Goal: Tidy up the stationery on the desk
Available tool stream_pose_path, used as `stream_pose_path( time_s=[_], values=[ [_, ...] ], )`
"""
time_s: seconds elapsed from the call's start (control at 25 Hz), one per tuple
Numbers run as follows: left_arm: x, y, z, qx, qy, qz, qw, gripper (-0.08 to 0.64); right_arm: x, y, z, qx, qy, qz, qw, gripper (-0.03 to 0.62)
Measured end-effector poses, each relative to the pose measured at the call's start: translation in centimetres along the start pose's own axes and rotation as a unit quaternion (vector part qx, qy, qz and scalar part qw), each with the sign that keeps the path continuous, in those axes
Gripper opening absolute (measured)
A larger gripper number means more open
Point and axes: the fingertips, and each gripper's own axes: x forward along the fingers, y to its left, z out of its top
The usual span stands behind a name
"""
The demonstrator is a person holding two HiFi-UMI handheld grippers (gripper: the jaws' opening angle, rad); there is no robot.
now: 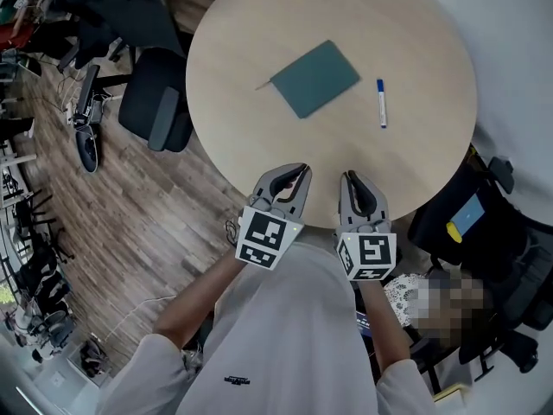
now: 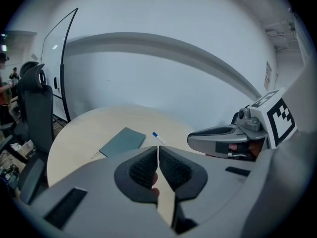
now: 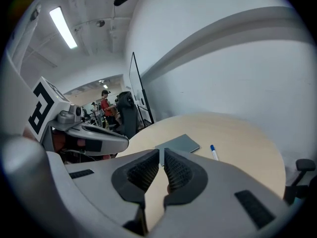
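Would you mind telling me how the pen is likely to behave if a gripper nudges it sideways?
The pen looks round and slim, so it would probably roll on the smooth table. It seems light and stiff, likely easy to lift.

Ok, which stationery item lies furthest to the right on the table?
The white pen with the blue cap. It lies alone, apart from and to the right of the flat teal notebook.

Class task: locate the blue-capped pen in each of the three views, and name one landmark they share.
Head view: pen in the upper right.
Left gripper view: pen just below centre.
Right gripper view: pen below and right of centre.
Shared landmark: teal notebook, left of the pen in every view.
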Motion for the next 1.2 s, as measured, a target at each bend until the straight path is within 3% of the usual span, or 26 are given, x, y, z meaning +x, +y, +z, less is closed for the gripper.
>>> stream_pose_path(
  time_s=[0.16,0.64,0.88,1.0,1.04,1.16,1.2],
  values=[
    [1.6,3.0,-0.4,0.012,0.012,-0.012,0.9998,0.021,3.7,0.6,0.0,-0.001,0.015,-0.002,1.0,0.034],
    [7.9,13.4,-1.6,0.002,0.039,-0.012,0.9992,0.021,14.4,1.4,-0.5,0.043,0.053,-0.025,0.997,0.034],
    [11.1,15.3,-3.2,0.007,0.056,-0.032,0.9979,0.023,17.2,0.1,-2.3,0.06,0.071,-0.047,0.995,0.035],
    [12.7,16.3,-3.6,0.015,0.068,-0.044,0.9966,0.123,18.4,-0.6,-3.2,0.08,0.08,-0.052,0.992,0.075],
    [13.2,16.9,-3.4,0.016,0.069,-0.042,0.9966,0.126,18.9,-0.9,-3.4,0.086,0.082,-0.052,0.992,0.114],
    [14.9,18.6,-3.3,0.021,0.076,-0.046,0.9958,0.136,20.6,-1.6,-4.0,0.108,0.087,-0.054,0.989,0.118],
    [15.5,18.9,-3.6,0.021,0.083,-0.057,0.9947,0.169,21.1,-1.7,-4.3,0.118,0.089,-0.055,0.988,0.121]
  ],
)
